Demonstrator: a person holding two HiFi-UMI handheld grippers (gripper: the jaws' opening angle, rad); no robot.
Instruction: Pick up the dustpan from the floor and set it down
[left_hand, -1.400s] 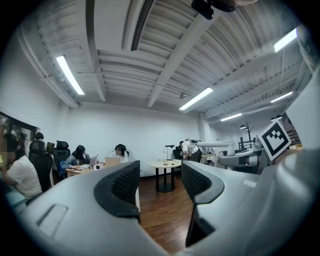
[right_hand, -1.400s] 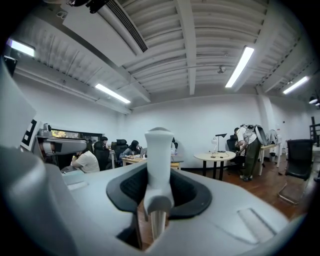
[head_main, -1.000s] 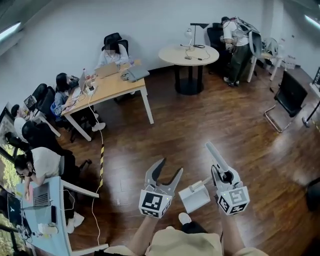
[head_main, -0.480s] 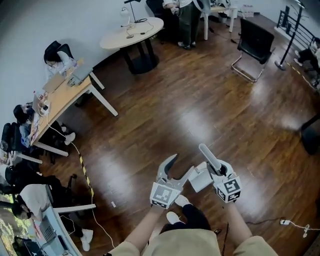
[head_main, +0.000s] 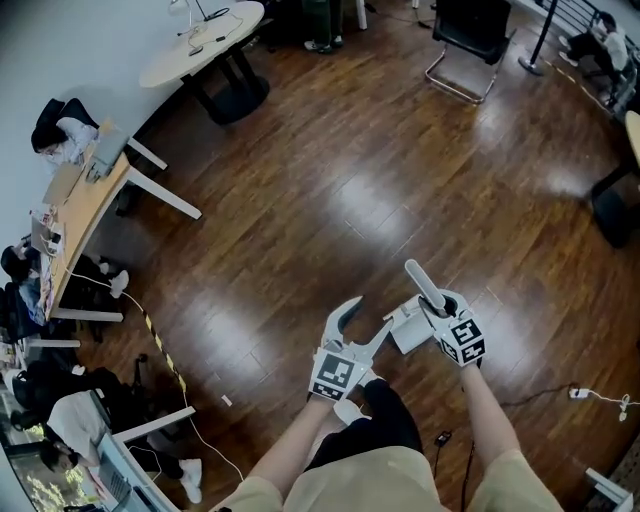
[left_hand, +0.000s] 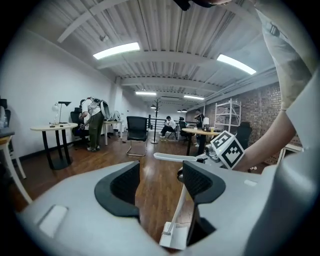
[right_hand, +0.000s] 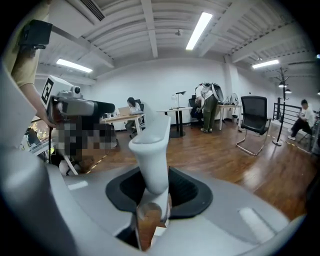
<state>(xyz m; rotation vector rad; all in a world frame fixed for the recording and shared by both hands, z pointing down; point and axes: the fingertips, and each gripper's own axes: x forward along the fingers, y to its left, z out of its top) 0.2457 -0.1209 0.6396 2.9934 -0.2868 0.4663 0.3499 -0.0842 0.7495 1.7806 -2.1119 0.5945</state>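
White dustpan (head_main: 405, 326) hangs by its handle in the clamped right claw (head_main: 438, 302). The left claw (head_main: 367, 320), closing around its rim without pressing yet, could knock it onto the wooden floor (head_main: 400, 180).

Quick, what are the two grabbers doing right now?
Left gripper: open, jaws closing, gripping nothing.
Right gripper: shut on the dustpan handle.

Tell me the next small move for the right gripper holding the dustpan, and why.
Probably lower the right gripper until the pan meets the wood floor, then open. It is clamped on the handle of the dustpan, and the pan appears to hang just above the boards in front of the person's shoe, so letting go now would likely drop it.
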